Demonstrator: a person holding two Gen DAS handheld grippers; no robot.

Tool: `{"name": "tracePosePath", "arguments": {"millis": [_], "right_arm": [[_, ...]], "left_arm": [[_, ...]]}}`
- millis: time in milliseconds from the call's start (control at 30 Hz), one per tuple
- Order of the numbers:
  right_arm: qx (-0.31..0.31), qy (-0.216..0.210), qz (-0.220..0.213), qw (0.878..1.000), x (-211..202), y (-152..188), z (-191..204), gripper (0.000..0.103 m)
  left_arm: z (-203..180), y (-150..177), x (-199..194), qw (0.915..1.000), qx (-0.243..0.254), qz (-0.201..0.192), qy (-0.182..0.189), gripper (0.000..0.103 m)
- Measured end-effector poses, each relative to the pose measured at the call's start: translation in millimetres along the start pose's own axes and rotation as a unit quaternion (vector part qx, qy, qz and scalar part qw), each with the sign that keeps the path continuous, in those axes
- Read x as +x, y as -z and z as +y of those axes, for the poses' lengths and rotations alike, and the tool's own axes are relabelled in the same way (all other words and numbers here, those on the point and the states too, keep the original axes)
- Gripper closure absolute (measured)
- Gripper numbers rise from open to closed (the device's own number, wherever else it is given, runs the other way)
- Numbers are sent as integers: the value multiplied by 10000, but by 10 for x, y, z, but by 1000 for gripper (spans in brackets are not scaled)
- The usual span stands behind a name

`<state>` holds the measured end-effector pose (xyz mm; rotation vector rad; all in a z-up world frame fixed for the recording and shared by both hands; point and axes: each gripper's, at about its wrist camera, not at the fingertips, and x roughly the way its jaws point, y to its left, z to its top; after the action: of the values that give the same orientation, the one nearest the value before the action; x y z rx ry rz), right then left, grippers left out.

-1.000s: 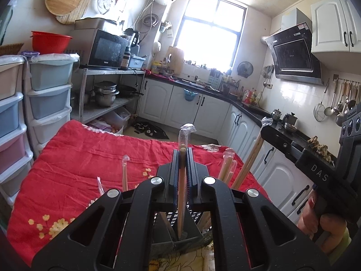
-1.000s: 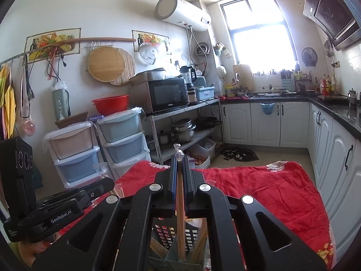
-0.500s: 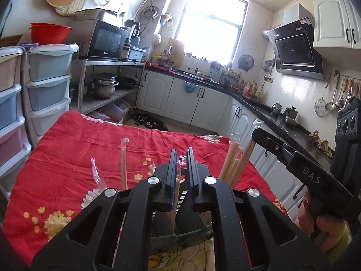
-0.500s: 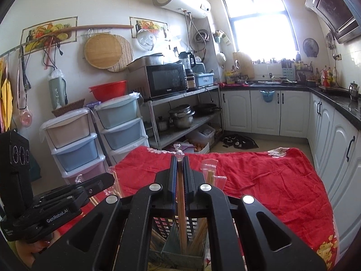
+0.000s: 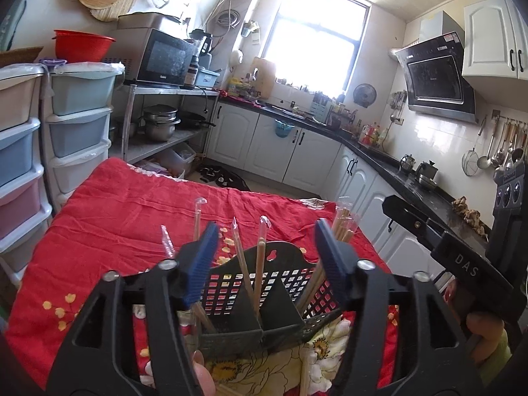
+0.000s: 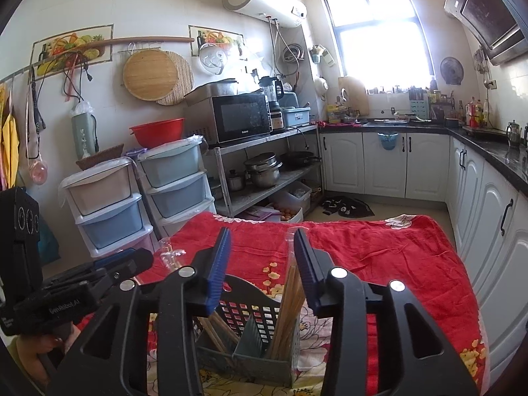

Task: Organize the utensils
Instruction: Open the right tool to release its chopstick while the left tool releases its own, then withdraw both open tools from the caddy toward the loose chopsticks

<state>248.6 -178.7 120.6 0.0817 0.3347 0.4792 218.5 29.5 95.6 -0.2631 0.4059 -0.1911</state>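
Note:
A dark slotted utensil holder [image 5: 244, 283] with dividers stands on the red floral cloth [image 5: 115, 224], just below both grippers. Several plastic-wrapped wooden chopsticks stand in it. My left gripper [image 5: 264, 254] hovers over it, jaws opening; one wrapped chopstick [image 5: 259, 264] stands loose in the gap, touching neither pad. My right gripper [image 6: 262, 264] is over the same holder [image 6: 244, 346], jaws also opening. A bundle of chopsticks [image 6: 290, 297] leans in the right compartment, close beside the right pad [image 6: 305, 264] and not squeezed. Each gripper shows at the edge of the other's view.
Stacked plastic drawers [image 6: 171, 181] and a metal shelf with a microwave [image 6: 241, 118] stand left of the table. White cabinets [image 6: 478, 204] under a dark counter run along the right. A hand [image 5: 485, 333] holds the right gripper's handle.
Both grippers were shut on a wrapped chopstick held upright over the holder. They lowered the sticks into it, and both sets of jaws have now spread, leaving the chopsticks standing in the compartments.

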Motion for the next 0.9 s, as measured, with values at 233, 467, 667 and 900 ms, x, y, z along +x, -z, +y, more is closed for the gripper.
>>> {"name": "tracePosePath", "arguments": {"millis": [233, 467, 667, 900], "right_arm": [[-69, 26, 14, 10000, -165, 18, 12, 54], [-117, 14, 11, 9999, -299, 58, 53, 47], [-195, -22, 14, 9998, -441, 119, 112, 43], [-232, -65, 87, 9997, -529, 221, 164, 41]], "left_arm": [[31, -27, -154, 10000, -65, -24, 13, 22], [52, 1, -309, 9999, -105, -58, 65, 11], [69, 59, -441, 9998, -156, -65, 79, 11], [94, 170, -540, 9999, -136, -22, 53, 11]]}}
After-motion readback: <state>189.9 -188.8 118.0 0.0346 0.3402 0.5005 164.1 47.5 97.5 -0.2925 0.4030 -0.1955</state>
